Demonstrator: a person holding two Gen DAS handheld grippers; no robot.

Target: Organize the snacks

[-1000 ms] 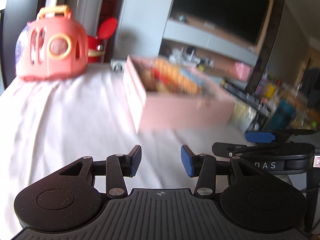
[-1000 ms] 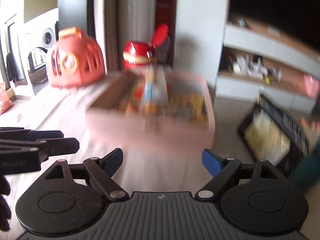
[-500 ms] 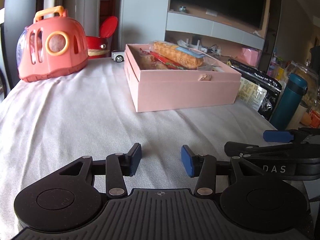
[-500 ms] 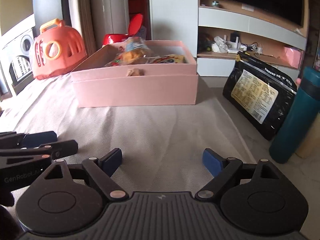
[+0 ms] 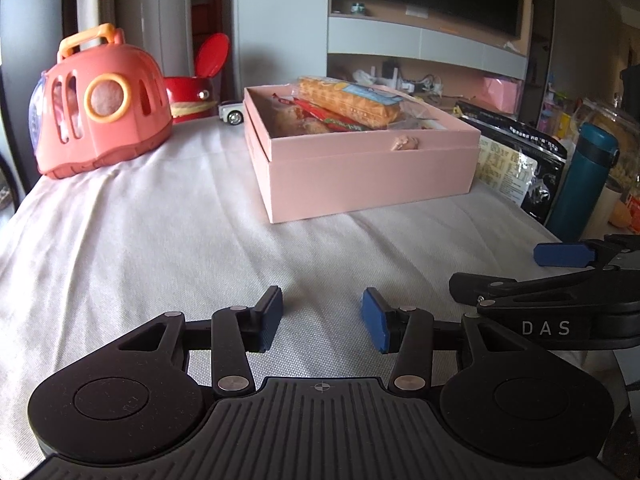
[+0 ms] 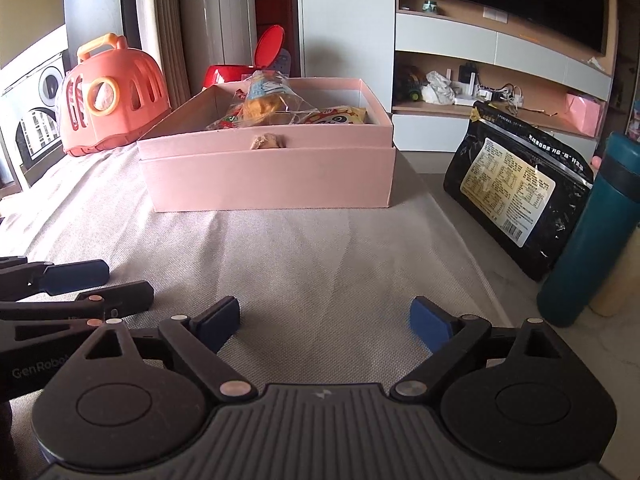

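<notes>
A pink open box (image 5: 372, 168) (image 6: 268, 176) stands on the white cloth, holding several snack packs, among them a long biscuit pack (image 5: 352, 100) and a clear bag of biscuits (image 6: 266, 98). My left gripper (image 5: 322, 318) hovers low over the cloth well short of the box, open, nothing between its blue pads. My right gripper (image 6: 324, 320) sits beside it, jaws opening wide and empty. Each gripper's fingers show at the edge of the other's view. A black snack bag (image 6: 516, 188) leans at the right of the box.
A coral toy carrier (image 5: 100, 104) and a red lidded tub (image 5: 196, 92) stand at the far left, with a small toy car (image 5: 232, 112). A teal flask (image 6: 588, 232) stands at the right table edge. Bare cloth (image 5: 168, 240) lies between the grippers and the box.
Both views went from blurred to steady as the grippers sank a little toward the cloth. The right jaws have spread slightly wider. Nothing on the table has moved.
</notes>
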